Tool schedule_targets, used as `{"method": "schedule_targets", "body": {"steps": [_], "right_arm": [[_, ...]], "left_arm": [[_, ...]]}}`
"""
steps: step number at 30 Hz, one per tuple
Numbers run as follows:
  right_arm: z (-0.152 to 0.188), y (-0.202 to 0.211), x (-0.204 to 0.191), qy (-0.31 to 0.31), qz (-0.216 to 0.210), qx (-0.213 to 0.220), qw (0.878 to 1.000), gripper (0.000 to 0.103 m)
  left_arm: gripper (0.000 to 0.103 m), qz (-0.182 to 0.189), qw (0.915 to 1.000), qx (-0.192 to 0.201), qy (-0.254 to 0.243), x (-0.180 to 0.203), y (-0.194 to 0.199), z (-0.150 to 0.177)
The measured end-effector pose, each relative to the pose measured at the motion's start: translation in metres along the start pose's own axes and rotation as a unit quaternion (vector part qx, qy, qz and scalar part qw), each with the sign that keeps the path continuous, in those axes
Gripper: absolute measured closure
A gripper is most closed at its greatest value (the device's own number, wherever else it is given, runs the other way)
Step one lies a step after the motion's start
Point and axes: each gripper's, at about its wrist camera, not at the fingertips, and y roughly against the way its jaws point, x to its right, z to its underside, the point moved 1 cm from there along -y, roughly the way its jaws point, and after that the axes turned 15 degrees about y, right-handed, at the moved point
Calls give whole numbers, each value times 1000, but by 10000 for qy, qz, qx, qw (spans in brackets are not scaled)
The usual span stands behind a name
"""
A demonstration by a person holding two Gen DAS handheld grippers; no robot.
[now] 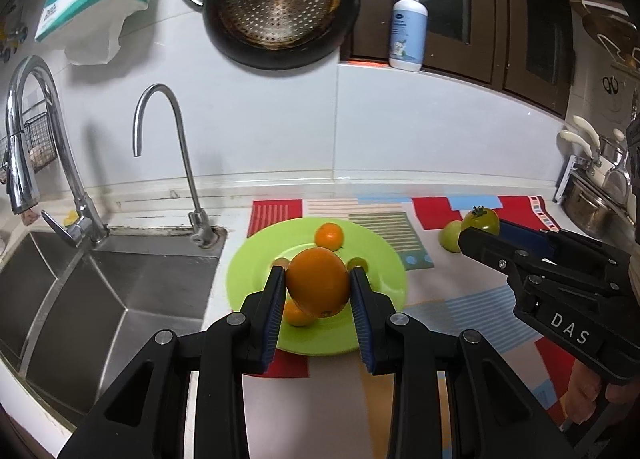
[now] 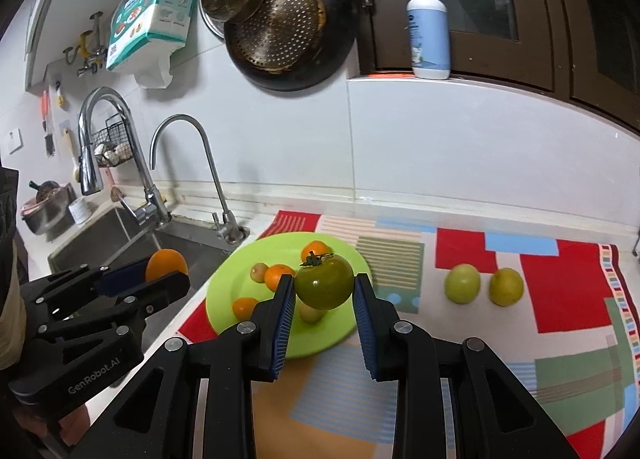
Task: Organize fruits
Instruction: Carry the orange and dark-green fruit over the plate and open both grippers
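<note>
You are clamping the left hand-held gripper on a large orange and the right hand-held gripper on a green persimmon, both fruits riding between the pads, above the green plate just ahead. The orange is likely firm and weighty; the persimmon, smooth-skinned, may slip or bruise, so you are gripping each across its widest middle. Both hand-held grippers are tilting downward, side by side over the worktop.

Large round orange held aloft above a round lime-green plate, dark green stemmed tomato also lifted, small tangerines on the plate, two pale green fruits on the patterned mat
</note>
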Motion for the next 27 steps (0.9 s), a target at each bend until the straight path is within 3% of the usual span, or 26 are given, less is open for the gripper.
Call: {"method": "schedule_targets", "body": {"steps": [11, 27], "right_arm": [[-12, -47, -14, 13, -10, -195, 9998, 72], [-11, -138, -5, -23, -126, -731, 9972, 72]], "left_arm": [[71, -33, 9999, -138, -27, -25, -37, -14], [71, 97, 9986, -471, -203, -36, -133, -30]]}}
